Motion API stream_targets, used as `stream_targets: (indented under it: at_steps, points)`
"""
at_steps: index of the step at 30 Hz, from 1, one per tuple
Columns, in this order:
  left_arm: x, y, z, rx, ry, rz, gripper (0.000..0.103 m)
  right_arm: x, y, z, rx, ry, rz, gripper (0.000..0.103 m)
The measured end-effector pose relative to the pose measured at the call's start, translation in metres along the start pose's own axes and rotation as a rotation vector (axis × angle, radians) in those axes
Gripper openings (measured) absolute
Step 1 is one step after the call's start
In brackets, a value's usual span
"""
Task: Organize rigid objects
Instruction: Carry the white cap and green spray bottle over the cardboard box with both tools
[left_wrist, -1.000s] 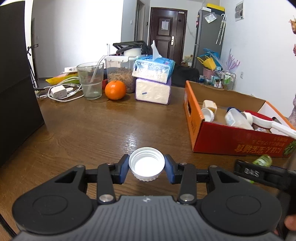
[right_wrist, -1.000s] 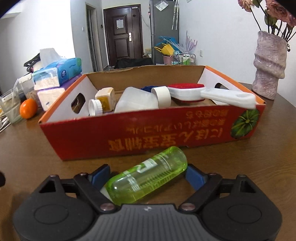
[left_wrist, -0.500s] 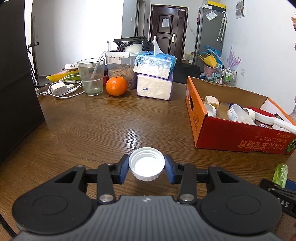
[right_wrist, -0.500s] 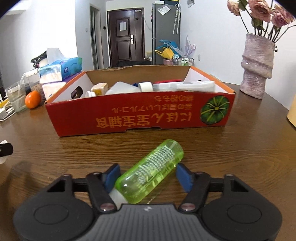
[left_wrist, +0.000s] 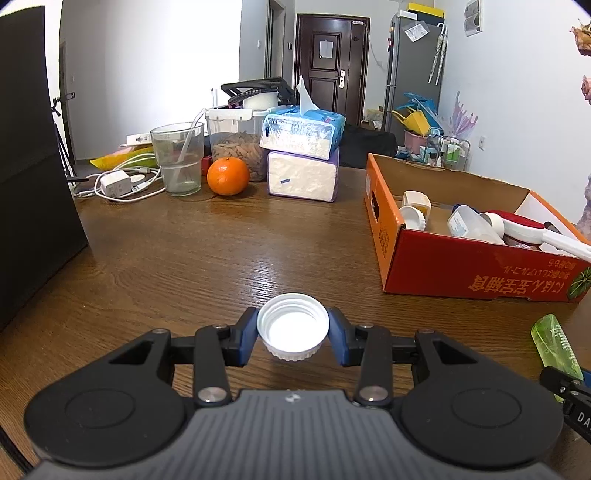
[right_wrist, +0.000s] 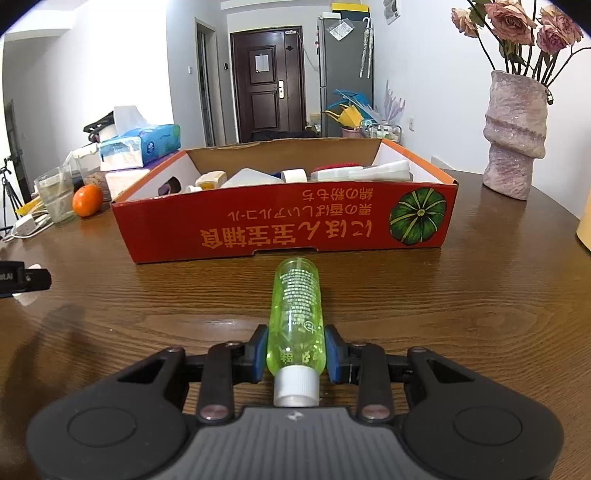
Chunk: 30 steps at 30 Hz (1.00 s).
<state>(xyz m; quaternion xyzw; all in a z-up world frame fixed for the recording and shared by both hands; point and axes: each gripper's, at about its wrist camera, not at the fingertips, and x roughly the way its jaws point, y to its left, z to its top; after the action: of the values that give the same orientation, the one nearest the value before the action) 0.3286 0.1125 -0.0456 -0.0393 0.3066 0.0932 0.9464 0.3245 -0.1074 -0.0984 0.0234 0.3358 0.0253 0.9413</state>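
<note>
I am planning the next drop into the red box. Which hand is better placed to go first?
Probably the right. The right gripper grips the green bottle facing the red box; the left gripper, holding the white cap, has it off to one side.

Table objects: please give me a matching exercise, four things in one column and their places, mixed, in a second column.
1. white cap
2. green bottle
3. orange
4. brush

a. in the red box
b. between the left gripper's pads
c. beside the glass
d. between the right gripper's pads

Pairs: 1-b, 2-d, 3-c, 4-a
</note>
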Motion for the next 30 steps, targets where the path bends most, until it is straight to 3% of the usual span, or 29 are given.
stream_targets:
  at_steps: [9,22,30]
  points:
    - [-0.009,-0.009,-0.001,0.002,-0.019,-0.018,0.041,-0.01,-0.007,0.002,0.03,-0.035,0.053,0.03]
    - [-0.043,-0.042,-0.001,-0.009,-0.069,-0.103,0.041,-0.038,-0.016,0.009,0.053,-0.134,0.131,0.03]
    - [-0.038,-0.047,-0.003,-0.008,-0.058,-0.091,0.041,-0.03,-0.02,0.007,0.02,-0.092,0.122,0.03]
